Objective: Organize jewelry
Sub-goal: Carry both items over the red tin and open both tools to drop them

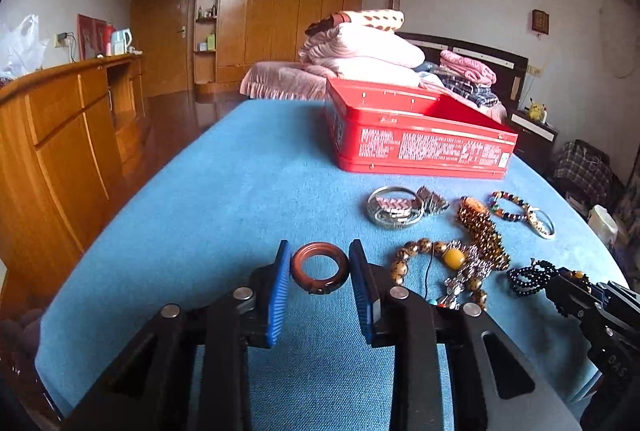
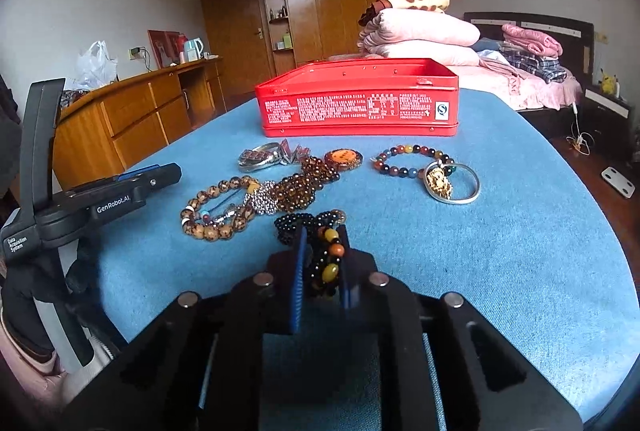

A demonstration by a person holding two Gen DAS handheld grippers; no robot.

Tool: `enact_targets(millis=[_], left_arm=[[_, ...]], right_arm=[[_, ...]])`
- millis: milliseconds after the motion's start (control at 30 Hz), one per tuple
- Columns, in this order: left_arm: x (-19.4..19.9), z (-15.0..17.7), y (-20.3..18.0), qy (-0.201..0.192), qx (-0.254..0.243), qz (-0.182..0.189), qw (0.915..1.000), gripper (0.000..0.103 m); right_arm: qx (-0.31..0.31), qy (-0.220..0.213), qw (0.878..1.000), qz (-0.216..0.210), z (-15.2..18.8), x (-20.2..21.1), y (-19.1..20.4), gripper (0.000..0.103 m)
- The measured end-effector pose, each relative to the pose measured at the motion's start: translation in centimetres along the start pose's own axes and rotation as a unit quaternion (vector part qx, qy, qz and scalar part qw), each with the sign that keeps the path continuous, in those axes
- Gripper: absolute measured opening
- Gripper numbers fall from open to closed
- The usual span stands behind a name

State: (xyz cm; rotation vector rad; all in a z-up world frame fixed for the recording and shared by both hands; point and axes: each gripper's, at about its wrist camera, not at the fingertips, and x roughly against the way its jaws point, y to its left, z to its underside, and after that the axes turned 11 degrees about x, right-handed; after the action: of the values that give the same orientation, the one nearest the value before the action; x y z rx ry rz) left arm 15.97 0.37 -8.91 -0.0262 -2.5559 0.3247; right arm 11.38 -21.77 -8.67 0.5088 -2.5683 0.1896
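Note:
A brown bangle point(image 1: 319, 268) lies on the blue cloth between the blue pads of my left gripper point(image 1: 320, 263), which is open around it with small gaps on each side. My right gripper point(image 2: 322, 251) is shut on a black bead bracelet point(image 2: 324, 259) with amber and orange beads; that bracelet also shows in the left wrist view point(image 1: 530, 276). An open red tin box point(image 1: 416, 135) stands further back; it also shows in the right wrist view point(image 2: 356, 99). Several other bracelets lie between the grippers and the box.
Brown bead bracelets point(image 2: 216, 211), a dark amber bead heap point(image 2: 304, 183), silver bangles with a watch point(image 1: 394, 207), a multicoloured bead bracelet point(image 2: 412, 161) and a silver bangle with gold charm point(image 2: 452, 183) lie on the cloth. A wooden dresser point(image 1: 60, 135) stands at the left. A bed with folded bedding point(image 2: 420, 35) lies behind.

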Motion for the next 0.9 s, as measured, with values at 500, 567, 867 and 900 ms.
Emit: enact_targets(millis=[500, 567, 867, 900], left_arm=[[-0.1, -6.4, -3.7, -0.061, -0.002, 0.025, 0.9978, 0.029], [-1.0, -7.4, -4.4, -0.061, -0.005, 0.027, 0.9978, 0.029], [-6.6, -12.7, -7.4, -0.062, 0.002, 0.017, 0.9979, 0.029], [-7.4, -13.0, -7.8, -0.06, 0.001, 0.015, 0.9981, 0.029]], right_arm=[[-0.026, -0.087, 0.995, 0.036, -7.1, 0.5, -3.1, 0.013], [-0.036, -0.093, 0.994, 0.04, -8.9, -0.6, -4.3, 0.013], [-0.084, -0.071, 0.992, 0.057, -13.5, -6.8, -8.8, 0.013], [-0.088, -0.067, 0.992, 0.056, -13.8, -7.5, -9.2, 0.013]])
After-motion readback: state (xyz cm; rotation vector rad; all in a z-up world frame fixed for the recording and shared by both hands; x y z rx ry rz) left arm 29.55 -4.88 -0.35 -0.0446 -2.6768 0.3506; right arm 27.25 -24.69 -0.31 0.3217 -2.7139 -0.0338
